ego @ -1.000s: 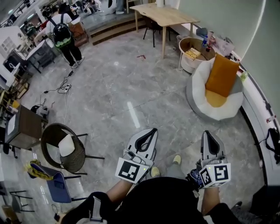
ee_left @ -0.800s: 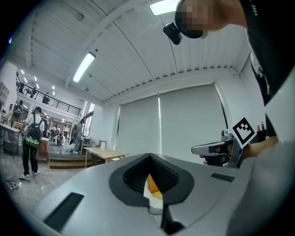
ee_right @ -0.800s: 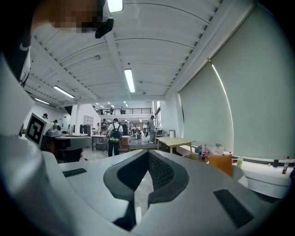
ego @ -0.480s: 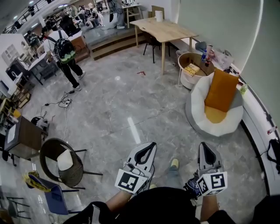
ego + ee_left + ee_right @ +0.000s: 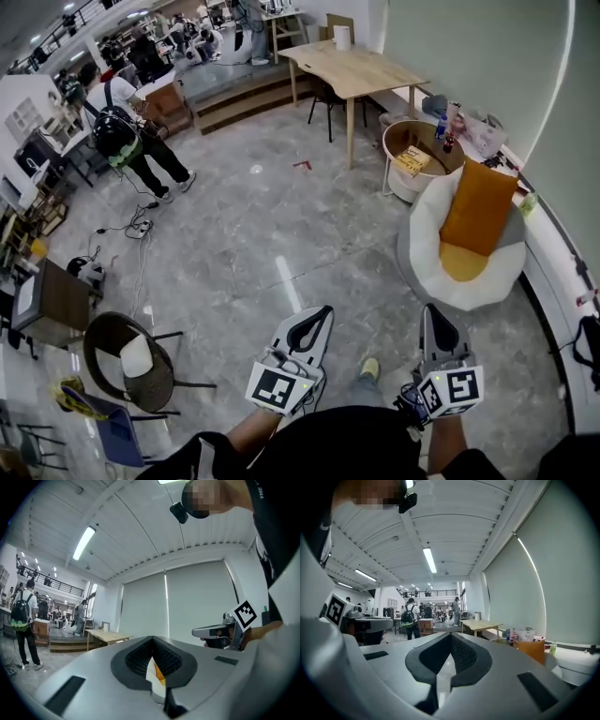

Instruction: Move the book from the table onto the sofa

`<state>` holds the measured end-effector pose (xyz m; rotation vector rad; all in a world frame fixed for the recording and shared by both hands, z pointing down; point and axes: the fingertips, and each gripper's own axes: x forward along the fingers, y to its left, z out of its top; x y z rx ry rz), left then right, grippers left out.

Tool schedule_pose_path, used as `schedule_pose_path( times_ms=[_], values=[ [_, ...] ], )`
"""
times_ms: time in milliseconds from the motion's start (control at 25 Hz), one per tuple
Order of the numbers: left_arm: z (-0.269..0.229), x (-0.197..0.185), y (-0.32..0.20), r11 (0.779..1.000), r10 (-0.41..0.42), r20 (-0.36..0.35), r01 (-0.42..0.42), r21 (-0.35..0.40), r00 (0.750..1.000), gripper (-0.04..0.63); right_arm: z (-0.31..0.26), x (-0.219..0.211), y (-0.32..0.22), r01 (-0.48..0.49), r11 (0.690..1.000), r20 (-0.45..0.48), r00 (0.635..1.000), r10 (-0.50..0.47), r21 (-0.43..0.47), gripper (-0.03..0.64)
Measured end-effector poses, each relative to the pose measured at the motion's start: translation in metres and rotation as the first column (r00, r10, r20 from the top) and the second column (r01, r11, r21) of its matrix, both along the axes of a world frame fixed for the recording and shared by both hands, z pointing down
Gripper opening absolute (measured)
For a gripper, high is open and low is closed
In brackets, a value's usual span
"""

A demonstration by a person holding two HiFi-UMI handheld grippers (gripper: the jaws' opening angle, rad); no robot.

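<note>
**A:** Grey marbled stone is spreading across the floor (image 5: 253, 225) in the head view, glossy and catching a streak of light. Where is the book lying?

**B:** The book (image 5: 412, 161), a flat yellow rectangle, is lying on the round desk (image 5: 408, 139), whose wooden top with a raised rim is standing on thin white legs. Bottles (image 5: 441, 127) are standing beside it. The sofa (image 5: 422, 234) is sitting just this side of it, white, rounded and soft-looking, and an orange cushion (image 5: 480, 206) is leaning upright against its back. Only the head view is showing the book. It is well apart from both tongs.

**A:** And the tongs?

**B:** The left tongs (image 5: 322, 316) and right tongs (image 5: 432, 316) are pointing forward side by side over the floor. Each gripper view is showing smooth grey shells with ribbed black pads, the tips pressing together on nothing. Through the left slit a sliver of white and orange is showing, and through the right one only shiny floor.

**A:** Anything the gripper views are adding?

**B:** They are showing the ribbed white ceiling and long strip lights, which the head view is missing. The head view alone is showing a wicker chair (image 5: 117, 352) at the left. It is also showing a long wooden desk (image 5: 361, 70) and a person (image 5: 117, 136) wearing a backpack.
</note>
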<state>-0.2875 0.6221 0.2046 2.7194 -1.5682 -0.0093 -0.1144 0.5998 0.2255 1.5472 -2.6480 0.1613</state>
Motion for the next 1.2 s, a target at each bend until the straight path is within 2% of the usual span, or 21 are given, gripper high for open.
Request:
schedule_pose_path(
  times_ms=[680, 1200],
  values=[
    [0.000, 0.048, -0.115, 0.998, -0.041, 0.009, 0.041, -0.040, 0.999, 0.007, 0.006, 0.040, -0.118, 0.058, 0.998, -0.026, 0.998, -0.059, -0.029, 0.008],
    [0.000, 0.091, -0.167, 0.999, -0.016, 0.050, 0.018, -0.049, 0.999, 0.007, 0.010, 0.090, -0.168, 0.013, 0.999, -0.002, 1.000, -0.014, -0.034, 0.009]
  ],
)
